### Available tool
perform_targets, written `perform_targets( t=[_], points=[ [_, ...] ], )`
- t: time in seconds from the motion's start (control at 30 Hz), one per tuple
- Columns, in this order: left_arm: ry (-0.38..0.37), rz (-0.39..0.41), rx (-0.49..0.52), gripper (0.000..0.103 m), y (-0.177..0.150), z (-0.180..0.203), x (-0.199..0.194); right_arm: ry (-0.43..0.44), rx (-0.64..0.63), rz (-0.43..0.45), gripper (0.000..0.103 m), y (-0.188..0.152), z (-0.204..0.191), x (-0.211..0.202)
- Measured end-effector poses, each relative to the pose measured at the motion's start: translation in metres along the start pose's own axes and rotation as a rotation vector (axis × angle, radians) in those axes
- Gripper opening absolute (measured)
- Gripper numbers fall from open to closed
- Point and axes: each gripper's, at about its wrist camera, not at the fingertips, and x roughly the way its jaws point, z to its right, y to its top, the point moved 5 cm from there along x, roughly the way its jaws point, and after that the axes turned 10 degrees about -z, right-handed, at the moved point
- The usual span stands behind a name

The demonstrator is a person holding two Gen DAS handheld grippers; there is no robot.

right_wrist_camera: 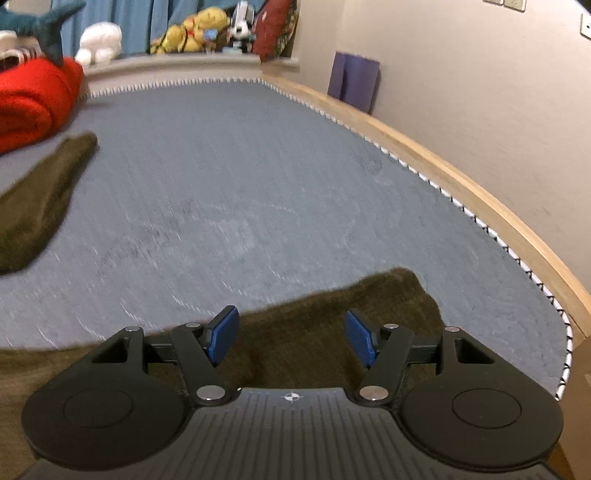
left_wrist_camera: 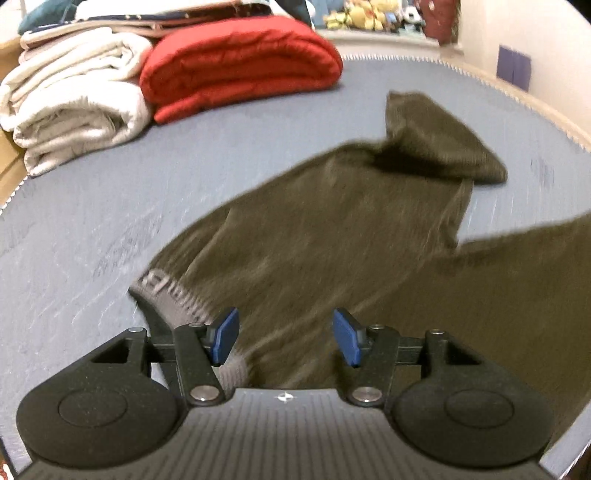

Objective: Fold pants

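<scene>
Dark olive pants [left_wrist_camera: 314, 236] lie spread on a grey-blue bed [left_wrist_camera: 92, 206]. Their grey waistband [left_wrist_camera: 173, 295] with lettering sits just ahead of my left gripper [left_wrist_camera: 286, 338], which is open and empty above the waist. One leg bends back on itself at the far end [left_wrist_camera: 443, 147]. In the right wrist view, the other leg's end [right_wrist_camera: 332, 321] lies under my right gripper [right_wrist_camera: 291, 336], which is open and empty. The bent leg [right_wrist_camera: 40, 192] shows at the left there.
A folded red blanket [left_wrist_camera: 236, 62] and folded white blankets [left_wrist_camera: 74, 96] are stacked at the bed's far left. Plush toys [right_wrist_camera: 192, 33] line a ledge behind. A wooden bed frame [right_wrist_camera: 461, 177] and wall run along the right side.
</scene>
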Motion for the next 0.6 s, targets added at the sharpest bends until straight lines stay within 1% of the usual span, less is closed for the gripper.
perform_targets(
  t=[0.03, 0.1, 0.13, 0.2, 0.23, 0.3, 0.33, 0.4, 0.5, 0.57, 0.6],
  points=[
    [-0.009, 0.015, -0.019, 0.063, 0.006, 0.004, -0.002, 0.017, 0.013, 0.019, 0.065, 0.003, -0.001, -0.004],
    [-0.024, 0.045, -0.054, 0.068, 0.018, 0.012, -0.007, 0.057, 0.039, 0.072, 0.065, 0.009, -0.003, -0.014],
    [-0.036, 0.065, -0.069, 0.069, 0.024, 0.016, -0.010, 0.073, 0.050, 0.098, 0.066, 0.012, -0.005, -0.019],
    [-0.052, 0.108, -0.100, 0.074, 0.036, 0.025, -0.016, 0.098, 0.067, 0.140, 0.067, 0.017, -0.008, -0.029],
    [-0.058, 0.132, -0.115, 0.076, 0.041, 0.030, -0.019, 0.101, 0.073, 0.155, 0.068, 0.020, -0.010, -0.033],
    [-0.074, 0.193, -0.135, 0.079, 0.051, 0.042, -0.026, 0.086, 0.080, 0.180, 0.080, 0.024, -0.013, -0.038],
    [-0.088, 0.229, -0.146, 0.079, 0.057, 0.048, -0.031, 0.083, 0.075, 0.189, 0.081, 0.026, -0.016, -0.040],
    [-0.104, 0.268, -0.148, 0.079, 0.066, 0.060, -0.037, 0.088, 0.055, 0.200, 0.081, 0.028, -0.024, -0.043],
    [-0.124, 0.277, -0.151, 0.079, 0.076, 0.074, -0.036, 0.136, 0.045, 0.190, 0.081, 0.029, -0.034, -0.043],
    [-0.158, 0.248, -0.156, 0.079, 0.079, 0.079, -0.028, 0.154, 0.035, 0.182, 0.081, 0.030, -0.040, -0.042],
    [-0.189, 0.233, -0.159, 0.079, 0.080, 0.081, -0.024, 0.175, 0.032, 0.174, 0.081, 0.030, -0.045, -0.041]
  ],
)
